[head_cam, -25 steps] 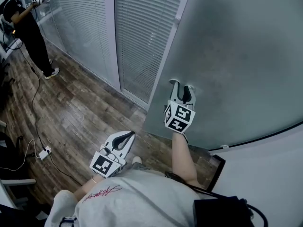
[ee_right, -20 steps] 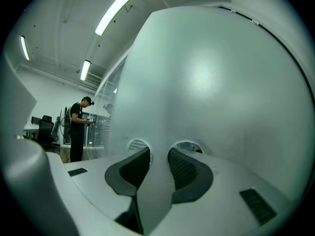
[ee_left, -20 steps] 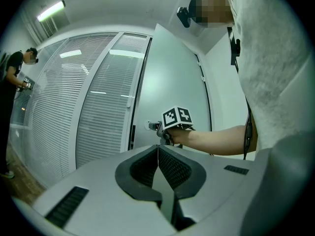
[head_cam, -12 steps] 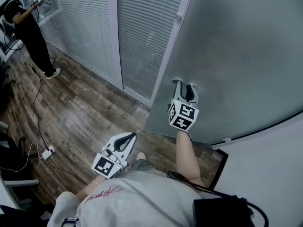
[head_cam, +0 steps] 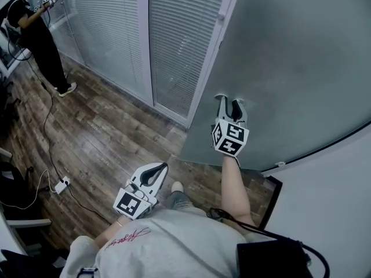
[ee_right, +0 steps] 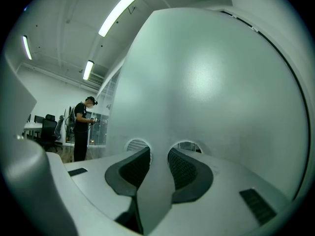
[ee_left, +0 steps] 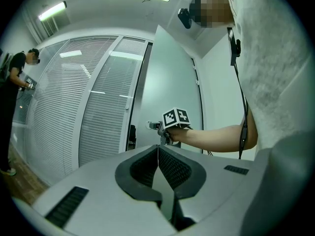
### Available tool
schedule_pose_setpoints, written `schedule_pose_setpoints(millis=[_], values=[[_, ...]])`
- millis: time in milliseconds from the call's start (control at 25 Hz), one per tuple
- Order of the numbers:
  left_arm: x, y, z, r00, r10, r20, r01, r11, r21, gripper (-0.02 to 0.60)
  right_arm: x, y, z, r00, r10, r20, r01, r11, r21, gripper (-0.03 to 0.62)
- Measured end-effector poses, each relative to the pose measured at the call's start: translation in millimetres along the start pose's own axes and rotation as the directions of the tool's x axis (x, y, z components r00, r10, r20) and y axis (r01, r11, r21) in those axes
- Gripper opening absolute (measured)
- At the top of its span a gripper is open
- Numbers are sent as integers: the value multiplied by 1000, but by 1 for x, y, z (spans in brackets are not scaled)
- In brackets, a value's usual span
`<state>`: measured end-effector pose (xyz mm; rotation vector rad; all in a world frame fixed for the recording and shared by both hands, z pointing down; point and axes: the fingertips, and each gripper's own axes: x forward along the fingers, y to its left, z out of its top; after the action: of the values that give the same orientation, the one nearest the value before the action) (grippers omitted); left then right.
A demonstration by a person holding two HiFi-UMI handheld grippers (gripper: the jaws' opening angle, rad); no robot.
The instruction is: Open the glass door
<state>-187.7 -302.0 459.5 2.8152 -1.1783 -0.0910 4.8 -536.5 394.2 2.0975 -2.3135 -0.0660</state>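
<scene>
Glass door point(head_cam: 290, 68) sits at the right gripper's point(head_cam: 229, 102) spread, empty fingertips, left gripper point(head_cam: 157, 168) pinched shut and idle; looks mid-push, next needs a steady shove forward.

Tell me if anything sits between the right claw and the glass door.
Nothing visible does. The right claw, jaws apart and empty, has its tips right at the frosted glass door. The left claw hangs back, shut.

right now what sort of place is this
Most likely an office: a frosted glass door, glass partition walls fitted with slatted blinds, and desk chairs further back under long ceiling strip lights.
</scene>
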Motion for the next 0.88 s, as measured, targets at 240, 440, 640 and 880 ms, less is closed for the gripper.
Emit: schedule_pose_setpoints(millis=[240,440,640,880], values=[[-26,-15,-6,1000,-5,-4,5,1000,-4,18,-18,5,0,1000,12,1,-12,1000,-5,129],[-53,-28,-12,1000,4,-20,-4,1000,-9,18,-38,6,0,1000,19,-2,-19,1000,-5,129],[-79,-40,-10,1000,-4,-20,4,1000,-4,18,-56,11,1,999,29,-23,-29,1000,-10,129],[-94,-59,-3,999,-29,-13,29,1000,3,18,-76,12,-2,998,41,-41,-42,999,-8,129]])
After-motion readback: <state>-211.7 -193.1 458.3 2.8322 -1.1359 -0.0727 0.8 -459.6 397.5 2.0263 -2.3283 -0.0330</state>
